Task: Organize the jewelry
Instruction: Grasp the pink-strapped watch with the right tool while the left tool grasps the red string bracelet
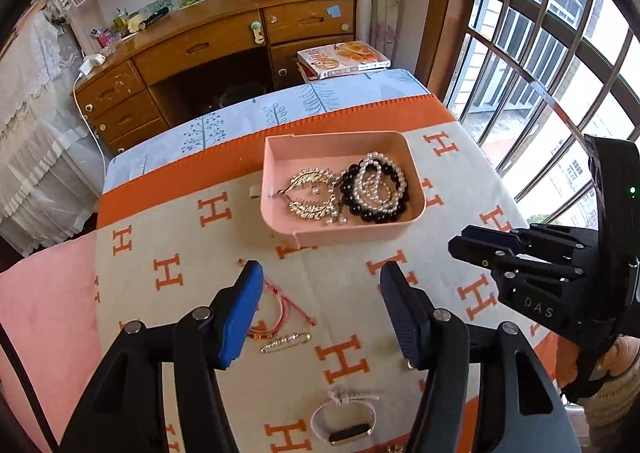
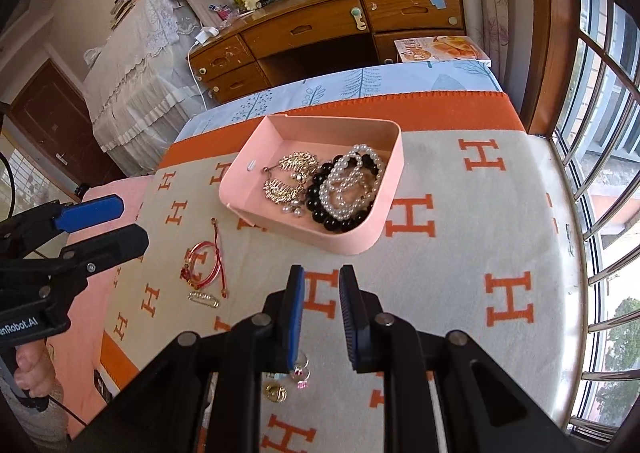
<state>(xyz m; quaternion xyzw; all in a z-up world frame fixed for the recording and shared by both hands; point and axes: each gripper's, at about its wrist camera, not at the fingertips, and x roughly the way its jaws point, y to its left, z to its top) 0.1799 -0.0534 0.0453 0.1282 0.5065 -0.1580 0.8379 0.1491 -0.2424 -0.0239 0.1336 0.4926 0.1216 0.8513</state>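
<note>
Your left gripper [image 1: 320,309] hangs released above the red cord bracelet [image 1: 280,309], ready to collect it; the pink tray [image 1: 344,233] lies ahead. Your right gripper [image 2: 320,317], nearly clenched, apparently holds nothing.

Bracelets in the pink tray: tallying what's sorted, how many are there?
2 that I can tell: a black bead bracelet and a pearl one lying over it in the tray; overlapping pearl loops may hide more.

Bare blanket [image 2: 460,253] lies right of the pink tray [image 2: 384,213]; jewelry [image 2: 204,265] clutters its left.
</note>
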